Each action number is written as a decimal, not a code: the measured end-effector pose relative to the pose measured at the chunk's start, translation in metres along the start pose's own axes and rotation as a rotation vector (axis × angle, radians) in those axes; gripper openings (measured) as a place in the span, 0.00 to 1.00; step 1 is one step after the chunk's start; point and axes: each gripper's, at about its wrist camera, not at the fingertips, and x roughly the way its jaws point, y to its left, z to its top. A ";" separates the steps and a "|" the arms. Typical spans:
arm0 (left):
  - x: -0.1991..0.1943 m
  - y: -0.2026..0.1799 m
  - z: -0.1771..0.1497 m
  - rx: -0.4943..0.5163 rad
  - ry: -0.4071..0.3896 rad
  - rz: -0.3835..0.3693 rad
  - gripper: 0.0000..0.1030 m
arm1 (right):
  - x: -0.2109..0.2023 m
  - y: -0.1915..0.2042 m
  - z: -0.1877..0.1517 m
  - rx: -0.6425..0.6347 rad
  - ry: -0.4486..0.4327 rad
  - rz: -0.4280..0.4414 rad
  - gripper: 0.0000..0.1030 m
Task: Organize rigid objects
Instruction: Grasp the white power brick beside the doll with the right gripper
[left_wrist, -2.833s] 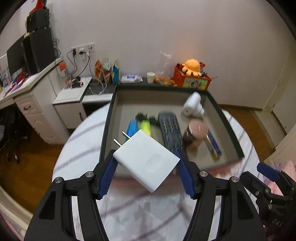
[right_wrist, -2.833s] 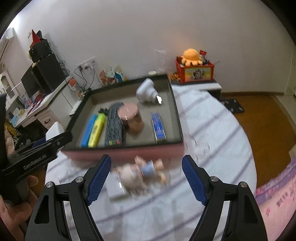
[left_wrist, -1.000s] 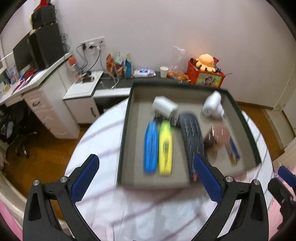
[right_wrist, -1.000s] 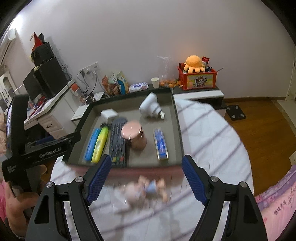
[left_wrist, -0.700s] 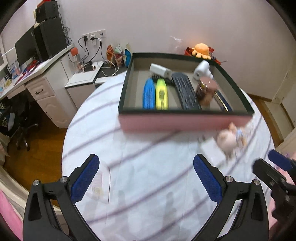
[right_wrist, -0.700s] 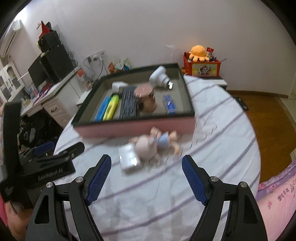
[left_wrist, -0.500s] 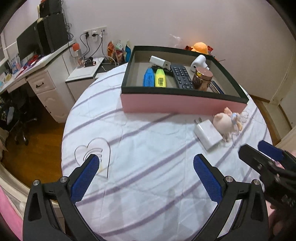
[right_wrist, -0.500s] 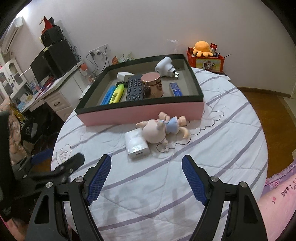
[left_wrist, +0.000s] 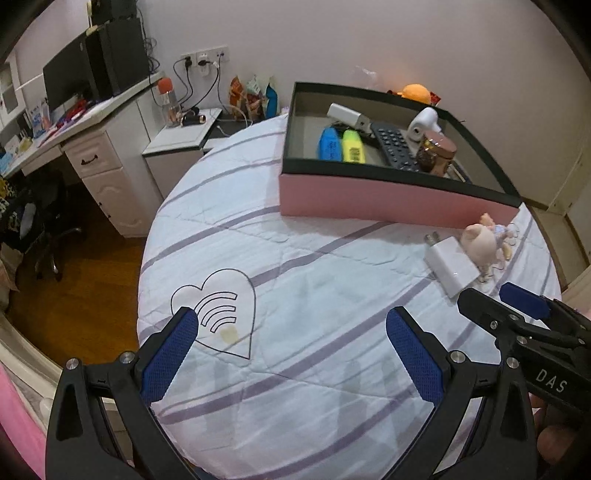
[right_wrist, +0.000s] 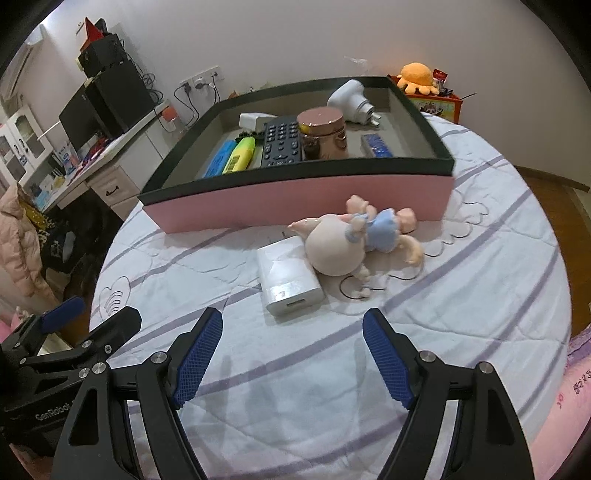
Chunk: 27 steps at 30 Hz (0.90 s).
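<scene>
White charger (right_wrist: 290, 279) touches the doll (right_wrist: 354, 238) before both wide, empty claws (right_wrist: 291, 356) (left_wrist: 291, 352).

— What's around the round table (left_wrist: 295, 280)?
— Plain pale wall (left_wrist: 332, 33), wooden floor (left_wrist: 74, 280), a white desk (left_wrist: 96, 147) holding a dark monitor (left_wrist: 66, 85).
— Beside it?
— Perhaps a black speaker (left_wrist: 122, 51); it's distorted.

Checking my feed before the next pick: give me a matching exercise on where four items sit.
Items:
1. white charger
2. pig doll
3. remote control
4. right claw

Places:
A. inside the box
B. on the cloth, closest to the right claw
C. open, above the cloth
D. on the cloth against the box's pink wall

Pairs: 1-B, 2-D, 3-A, 4-C
</scene>
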 end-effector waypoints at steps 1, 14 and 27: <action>0.004 0.002 0.000 -0.001 0.008 0.000 1.00 | 0.003 0.001 0.000 -0.004 0.005 0.002 0.72; 0.031 0.015 0.003 -0.021 0.047 -0.004 1.00 | 0.037 0.010 0.018 -0.045 0.052 -0.035 0.53; 0.038 0.014 0.010 -0.020 0.051 -0.008 1.00 | 0.023 0.012 0.012 -0.083 0.065 0.008 0.41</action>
